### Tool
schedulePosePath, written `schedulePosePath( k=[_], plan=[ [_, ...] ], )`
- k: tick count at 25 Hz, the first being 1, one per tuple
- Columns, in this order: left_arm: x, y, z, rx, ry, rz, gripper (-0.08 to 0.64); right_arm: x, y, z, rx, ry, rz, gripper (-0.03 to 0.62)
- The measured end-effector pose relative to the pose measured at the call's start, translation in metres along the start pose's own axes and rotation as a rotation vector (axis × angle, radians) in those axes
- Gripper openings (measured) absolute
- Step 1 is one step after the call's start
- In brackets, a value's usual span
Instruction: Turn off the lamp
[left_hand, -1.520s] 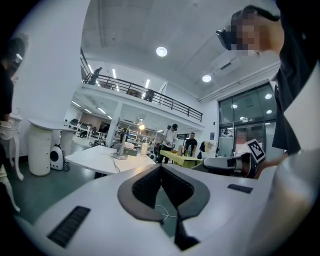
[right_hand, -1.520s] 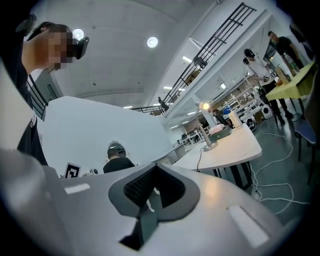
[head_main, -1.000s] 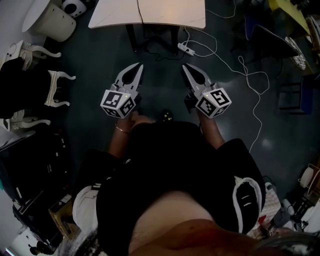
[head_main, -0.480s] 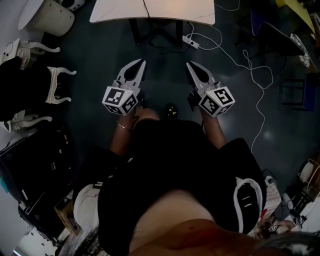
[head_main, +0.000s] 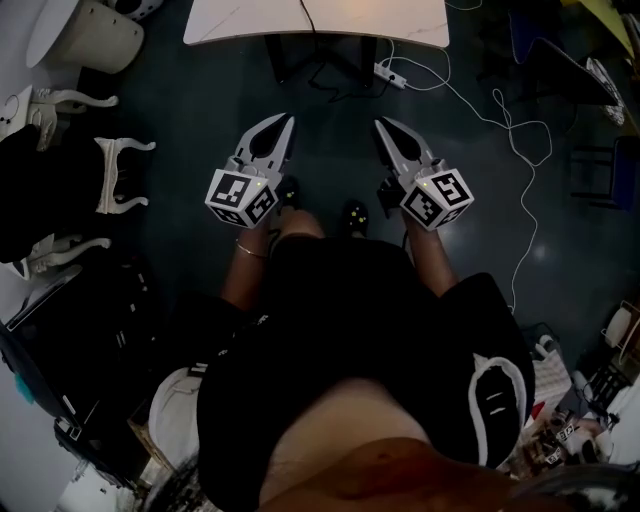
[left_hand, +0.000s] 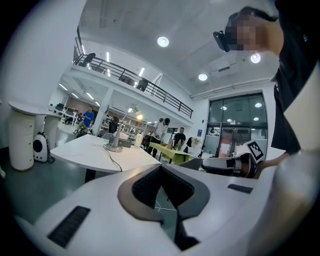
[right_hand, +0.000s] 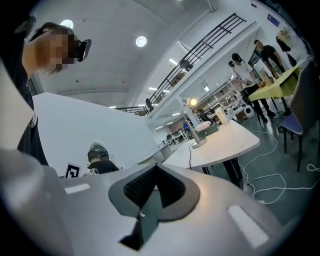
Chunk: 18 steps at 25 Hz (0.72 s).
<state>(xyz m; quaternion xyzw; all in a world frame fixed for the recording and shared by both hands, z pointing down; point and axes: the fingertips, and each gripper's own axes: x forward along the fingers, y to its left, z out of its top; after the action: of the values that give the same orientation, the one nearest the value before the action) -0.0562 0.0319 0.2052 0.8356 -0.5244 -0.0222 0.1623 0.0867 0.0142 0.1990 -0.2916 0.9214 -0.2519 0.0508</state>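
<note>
Both grippers are held out over the dark floor (head_main: 180, 120), a bit short of the white surface (head_main: 230, 25). The left gripper (head_main: 286, 120) has its jaws pressed together with nothing between them, and so does the right gripper (head_main: 380, 124). A white power strip (head_main: 390, 75) and loose white cables (head_main: 500, 110) lie on the floor just off the surface's near edge. The lamp (right_hand: 192, 127) stands upright on the surface, long axis vertical, with a round base at the bottom and a glowing head on top, so it's lit. A cable (head_main: 305, 15) runs from it across the surface toward the near edge. It's well ahead of both gripper tips, touching neither. Beyond the surface it's a big bright hall with a railed mezzanine (left_hand: 135, 82) and people (left_hand: 162, 129) standing around a yellow-green table (left_hand: 167, 149).
</note>
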Motion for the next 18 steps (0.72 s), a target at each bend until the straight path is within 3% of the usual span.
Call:
schedulePosePath(
  k=[10, 18],
  plan=[
    [-0.009, 0.068, 0.003, -0.018, 0.022, -0.040, 0.006, 0.049, 0.013, -0.015, -0.061, -0.012, -0.116, 0.000],
    [-0.007, 0.107, 0.009, -0.023, 0.050, -0.128, 0.006, 0.086, 0.018, -0.020, -0.060, -0.042, -0.209, 0.000]
  ],
)
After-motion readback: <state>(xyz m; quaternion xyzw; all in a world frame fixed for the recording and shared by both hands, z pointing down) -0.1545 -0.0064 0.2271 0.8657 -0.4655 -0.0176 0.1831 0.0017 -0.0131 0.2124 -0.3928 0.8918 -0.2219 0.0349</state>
